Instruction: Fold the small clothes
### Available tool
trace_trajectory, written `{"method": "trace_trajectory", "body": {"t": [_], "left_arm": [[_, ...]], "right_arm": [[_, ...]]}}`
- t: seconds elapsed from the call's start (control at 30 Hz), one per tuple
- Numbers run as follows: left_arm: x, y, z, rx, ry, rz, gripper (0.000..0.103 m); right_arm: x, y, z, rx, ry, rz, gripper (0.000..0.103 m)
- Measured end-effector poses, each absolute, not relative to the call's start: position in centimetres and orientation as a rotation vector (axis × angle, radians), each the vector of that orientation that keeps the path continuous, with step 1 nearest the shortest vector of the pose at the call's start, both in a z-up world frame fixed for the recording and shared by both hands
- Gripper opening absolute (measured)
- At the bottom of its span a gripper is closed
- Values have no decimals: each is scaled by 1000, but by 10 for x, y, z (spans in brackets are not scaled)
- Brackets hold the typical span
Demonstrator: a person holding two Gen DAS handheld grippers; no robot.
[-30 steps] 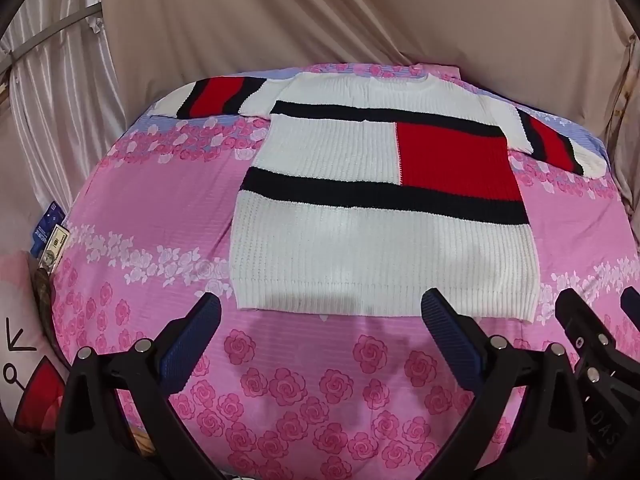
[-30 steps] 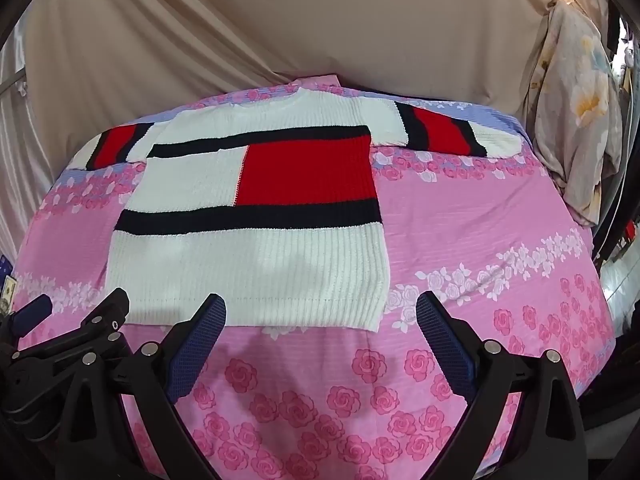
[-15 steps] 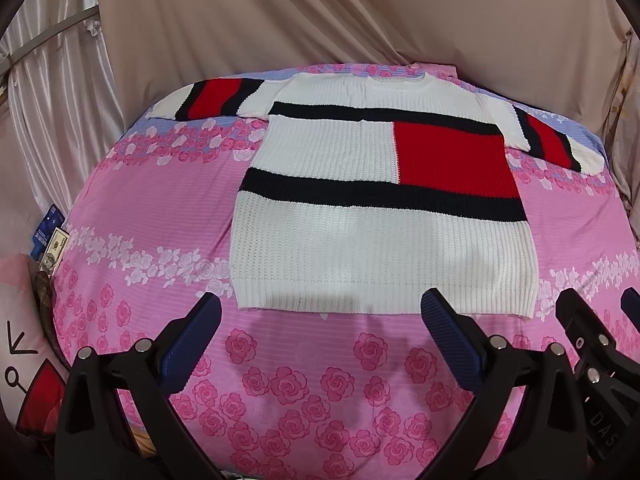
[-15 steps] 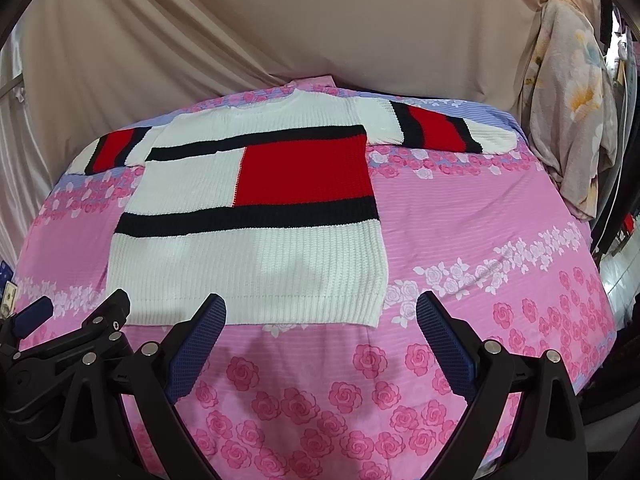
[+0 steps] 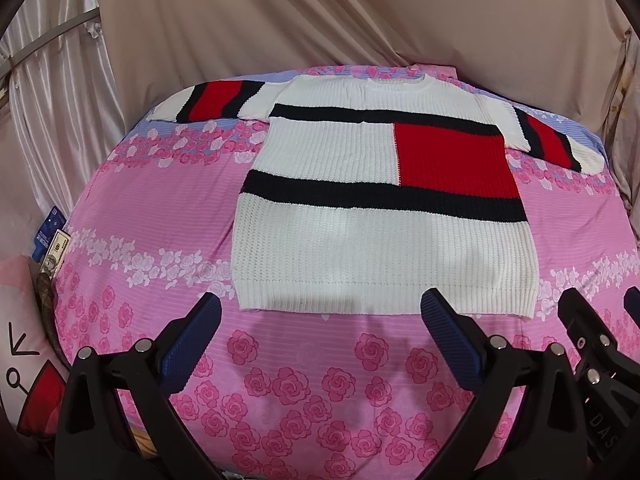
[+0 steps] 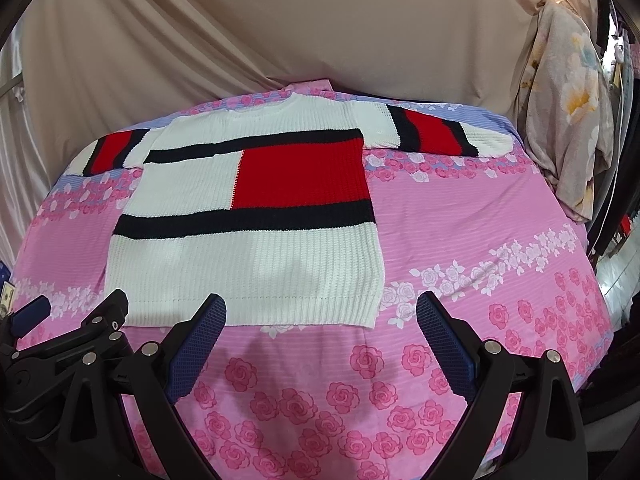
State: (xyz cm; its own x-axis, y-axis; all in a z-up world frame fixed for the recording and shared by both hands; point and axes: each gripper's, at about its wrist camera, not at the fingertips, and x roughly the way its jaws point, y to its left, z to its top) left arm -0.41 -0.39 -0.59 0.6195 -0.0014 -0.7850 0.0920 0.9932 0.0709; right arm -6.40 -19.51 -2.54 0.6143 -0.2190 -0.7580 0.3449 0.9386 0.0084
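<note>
A white knit sweater with black bands and a red block lies flat on the pink rose-print bed, sleeves spread out to both sides. In the right wrist view the same sweater sits left of centre. My left gripper hovers open just short of the hem, nothing between its blue pads. My right gripper is open too, over the hem's right corner. Each gripper shows at the edge of the other's view.
Beige curtains hang behind the bed. A floral garment hangs at the far right. A cartoon-print pillow and some cards and a banknote sit at the bed's left edge. Bare pink sheet spreads right of the sweater.
Both views have shifted slightly; the sweater sits a little higher and smaller in the frames. Both grippers stay open and the sweater has not moved.
</note>
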Motion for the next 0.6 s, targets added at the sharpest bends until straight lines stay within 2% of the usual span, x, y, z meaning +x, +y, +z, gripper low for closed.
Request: {"method": "trace_trajectory", "body": {"t": [0.3, 0.6], "left_arm": [[-2, 2, 1, 120, 908, -48, 97], [-9, -4, -17, 151, 949, -57, 97]], "right_arm": [[-64, -192, -25, 162, 852, -328, 95], [-74, -192, -36, 176, 886, -352, 95]]}}
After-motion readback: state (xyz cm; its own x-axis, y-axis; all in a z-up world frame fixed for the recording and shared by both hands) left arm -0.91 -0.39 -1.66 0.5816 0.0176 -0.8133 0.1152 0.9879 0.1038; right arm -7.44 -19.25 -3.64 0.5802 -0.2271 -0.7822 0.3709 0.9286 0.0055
